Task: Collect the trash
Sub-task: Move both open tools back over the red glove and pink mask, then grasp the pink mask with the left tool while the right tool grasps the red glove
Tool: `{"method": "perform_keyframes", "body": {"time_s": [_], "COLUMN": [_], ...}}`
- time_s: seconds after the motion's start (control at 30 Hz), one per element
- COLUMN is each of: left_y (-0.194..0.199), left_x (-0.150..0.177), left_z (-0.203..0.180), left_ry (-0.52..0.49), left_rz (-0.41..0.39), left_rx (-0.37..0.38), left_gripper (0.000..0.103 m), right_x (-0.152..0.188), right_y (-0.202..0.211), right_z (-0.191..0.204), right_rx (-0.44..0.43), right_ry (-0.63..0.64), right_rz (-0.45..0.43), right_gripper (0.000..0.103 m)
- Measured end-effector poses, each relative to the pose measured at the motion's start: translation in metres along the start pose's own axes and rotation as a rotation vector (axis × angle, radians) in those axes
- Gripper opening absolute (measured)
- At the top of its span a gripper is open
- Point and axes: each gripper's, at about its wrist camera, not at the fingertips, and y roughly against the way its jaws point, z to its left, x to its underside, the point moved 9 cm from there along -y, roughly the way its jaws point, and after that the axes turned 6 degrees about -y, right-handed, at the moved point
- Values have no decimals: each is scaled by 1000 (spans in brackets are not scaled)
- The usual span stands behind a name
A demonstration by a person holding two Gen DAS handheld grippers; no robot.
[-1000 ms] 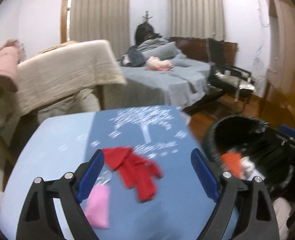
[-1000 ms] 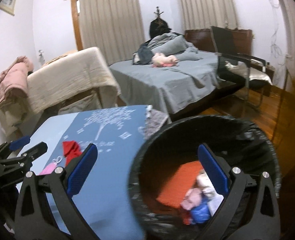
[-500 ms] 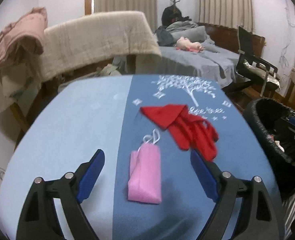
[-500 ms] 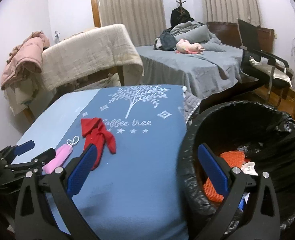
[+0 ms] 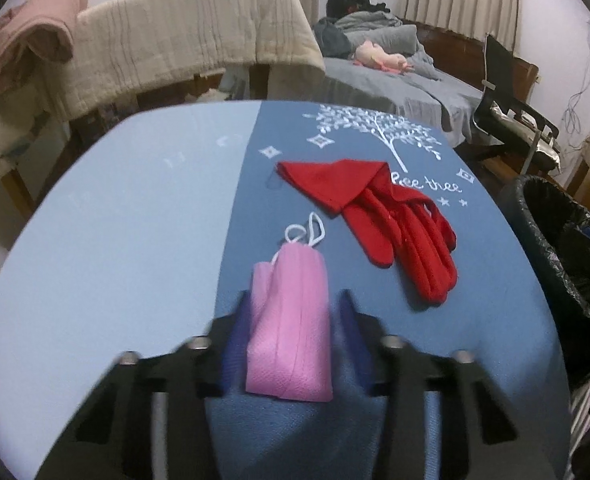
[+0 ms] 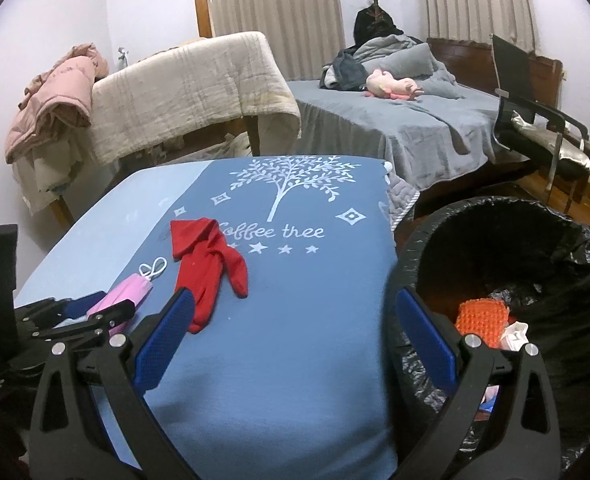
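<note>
The left claw [image 5: 291,344] sat narrowed around the pink mask [image 5: 291,320] on the surface [image 5: 115,260], contact blurred, while the right claw [image 6: 291,340] hung wide apart beside the bin [image 6: 495,216].

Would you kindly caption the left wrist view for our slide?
Left gripper closing around a pink face mask on the blue tablecloth, red glove beyond.
</note>
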Motion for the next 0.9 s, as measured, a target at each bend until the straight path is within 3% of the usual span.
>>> {"method": "perform_keyframes", "body": {"time_s": [0.07, 0.23, 0.5, 0.9], "left_y": [-1, 5, 20, 19], "left_x": [1, -1, -20, -55], "left_z": [2, 0, 14, 67], "left_ry": [12, 9, 26, 53], "left_rz": [4, -23, -85, -133], "left_rx": [6, 16, 2, -79], "left_gripper": [22, 13, 12, 12], "right_x": [0, -2, -14, -34], "right_y": [-1, -5, -19, -74], "right_z": [3, 8, 24, 66], "right_rx": [-2, -7, -28, -59], "right_ry": [7, 12, 18, 26], "right_rz": [2, 7, 4, 31], "right_gripper": [98, 98, 98, 98]}}
